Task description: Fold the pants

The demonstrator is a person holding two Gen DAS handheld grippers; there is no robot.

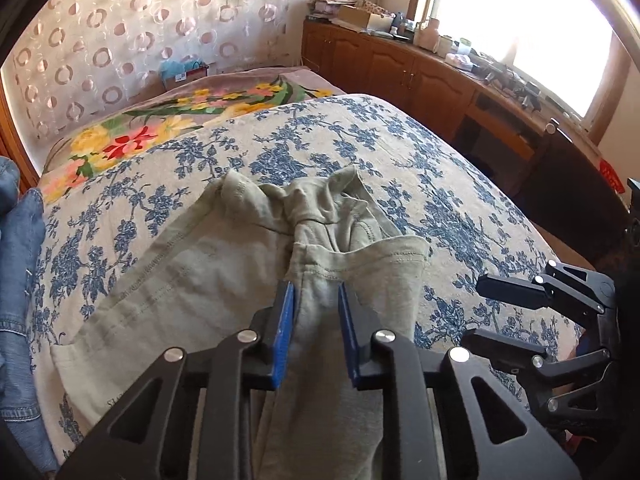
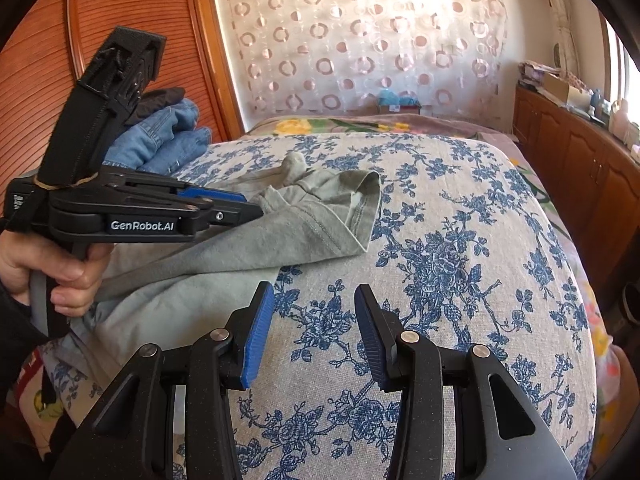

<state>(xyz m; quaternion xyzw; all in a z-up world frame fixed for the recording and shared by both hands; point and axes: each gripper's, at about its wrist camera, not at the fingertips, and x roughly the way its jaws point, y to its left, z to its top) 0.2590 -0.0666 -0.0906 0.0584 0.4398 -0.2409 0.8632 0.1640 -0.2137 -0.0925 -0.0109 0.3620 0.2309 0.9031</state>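
Pale green pants (image 1: 200, 264) lie rumpled on the blue-flowered bedspread (image 1: 400, 168), their waistband bunched at the far end. My left gripper (image 1: 315, 286) is over the near part of the pants, and a raised fold of the cloth fills the narrow gap between its blue pads. From the right wrist view the left gripper (image 2: 252, 206) is seen side-on in a hand (image 2: 60, 272), with the pants (image 2: 312, 220) hanging taut from its tip. My right gripper (image 2: 314, 288) stands open over bare bedspread to the right of the pants, with nothing between its fingers. It also shows in the left wrist view (image 1: 476, 308).
Folded blue jeans (image 2: 160, 140) are stacked at the bed's left side by a wooden headboard. A bright flowered blanket (image 1: 160, 128) covers the far end of the bed. Wooden cabinets (image 1: 400, 68) with clutter on top run under the window on the right.
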